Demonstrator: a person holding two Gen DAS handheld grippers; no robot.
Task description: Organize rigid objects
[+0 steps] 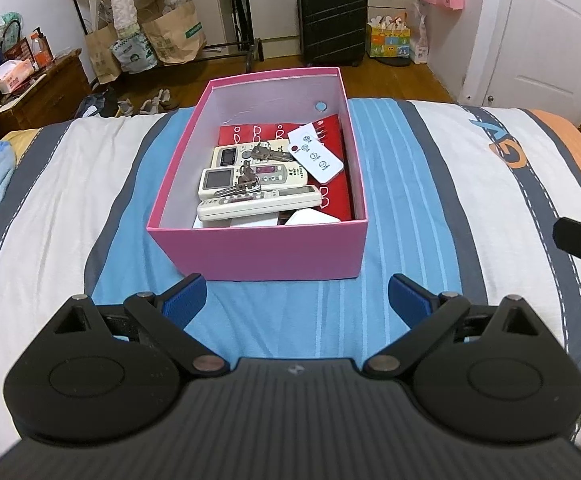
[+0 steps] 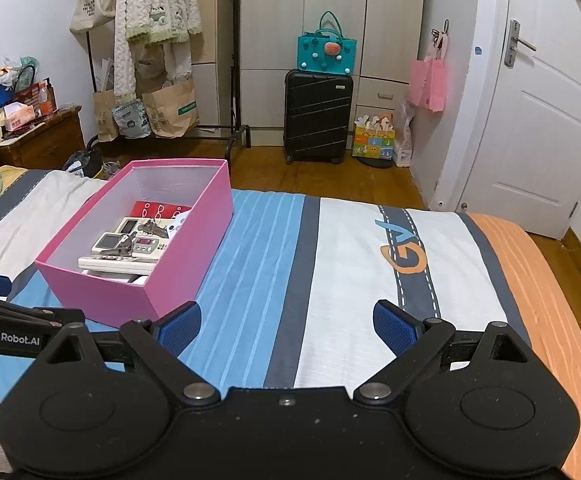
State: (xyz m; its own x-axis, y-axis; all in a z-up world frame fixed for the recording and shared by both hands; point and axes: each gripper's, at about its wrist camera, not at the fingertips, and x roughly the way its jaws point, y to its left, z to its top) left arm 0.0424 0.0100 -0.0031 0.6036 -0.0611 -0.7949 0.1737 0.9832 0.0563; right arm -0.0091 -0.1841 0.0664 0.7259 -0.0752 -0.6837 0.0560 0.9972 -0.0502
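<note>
Two grippers hover over the striped bed cover [image 1: 70, 200], each with its blue-padded jaws spread wide and nothing between them. The left gripper [image 1: 296, 300] faces the near wall of the pink box [image 1: 258, 252], which sits on the blue stripes toward the bed's far edge. Inside the box lie three cream remotes [image 1: 258, 202], a white remote [image 1: 315, 155] on a red packet [image 1: 336, 196], and two bunches of keys [image 1: 246, 182]. The right gripper [image 2: 286, 326] is over the cover just right of the box.
</note>
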